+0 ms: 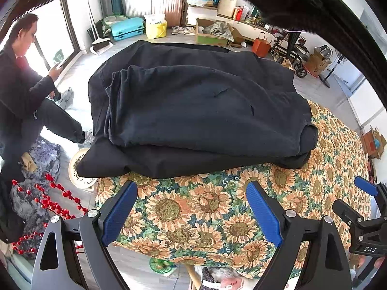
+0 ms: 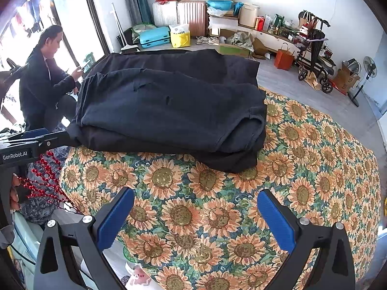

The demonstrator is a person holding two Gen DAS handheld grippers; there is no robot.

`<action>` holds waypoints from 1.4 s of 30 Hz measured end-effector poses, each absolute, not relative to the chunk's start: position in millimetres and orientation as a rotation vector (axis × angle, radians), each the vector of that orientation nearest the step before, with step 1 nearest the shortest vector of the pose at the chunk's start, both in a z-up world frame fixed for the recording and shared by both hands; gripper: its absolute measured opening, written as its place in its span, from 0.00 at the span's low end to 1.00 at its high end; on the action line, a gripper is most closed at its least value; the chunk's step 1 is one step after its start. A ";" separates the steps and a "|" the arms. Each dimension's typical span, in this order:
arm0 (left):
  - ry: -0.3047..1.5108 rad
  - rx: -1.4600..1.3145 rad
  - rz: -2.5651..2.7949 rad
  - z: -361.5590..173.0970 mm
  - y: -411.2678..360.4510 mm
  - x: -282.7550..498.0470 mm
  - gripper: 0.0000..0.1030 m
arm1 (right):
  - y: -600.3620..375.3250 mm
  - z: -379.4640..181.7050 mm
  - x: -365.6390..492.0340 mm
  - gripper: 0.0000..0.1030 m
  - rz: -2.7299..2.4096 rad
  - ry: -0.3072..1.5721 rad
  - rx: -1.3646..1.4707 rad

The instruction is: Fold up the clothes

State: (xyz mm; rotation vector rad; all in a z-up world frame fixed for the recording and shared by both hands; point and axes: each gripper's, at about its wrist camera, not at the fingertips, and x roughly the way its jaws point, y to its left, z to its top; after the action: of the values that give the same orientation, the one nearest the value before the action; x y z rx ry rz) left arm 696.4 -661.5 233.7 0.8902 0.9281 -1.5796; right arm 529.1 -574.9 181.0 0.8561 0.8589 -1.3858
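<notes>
Both claws, left [image 1: 191, 205] and right [image 2: 196, 213], are hanging wide and empty over the table's [image 2: 314, 157] near edge; the garment [image 2: 169, 106] is lying folded toward the far-left corner, apparently finished.

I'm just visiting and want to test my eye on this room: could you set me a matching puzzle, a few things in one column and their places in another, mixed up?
Things:
1. folded dark navy garment
2. orange paper shopping bag
3. teal plastic basin
4. branch of red berries

Places:
A. on the floor beside a black wheeled cart
B. on the sunflower-print tablecloth
C. below the table's left edge
D. up on the shelf by the pink ribbed suitcase

Pairs: 1-B, 2-A, 3-D, 4-C
</notes>
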 end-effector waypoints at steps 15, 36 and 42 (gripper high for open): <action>0.945 0.901 -1.568 227.1 -663.9 699.3 0.88 | -580.6 165.5 528.0 1.00 -1.370 0.875 0.957; 1.017 0.857 -1.603 229.7 -680.7 700.0 0.88 | -590.5 179.3 519.1 1.00 -1.454 0.841 1.072; 1.006 0.873 -1.631 233.8 -689.1 704.8 0.88 | -597.8 186.2 527.7 1.00 -1.495 0.781 1.126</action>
State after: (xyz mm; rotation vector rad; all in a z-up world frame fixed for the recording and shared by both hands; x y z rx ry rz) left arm 704.8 -689.1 233.8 0.8730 1.0061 -1.6310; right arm 527.7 -597.8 186.2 1.1257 0.7809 -1.4954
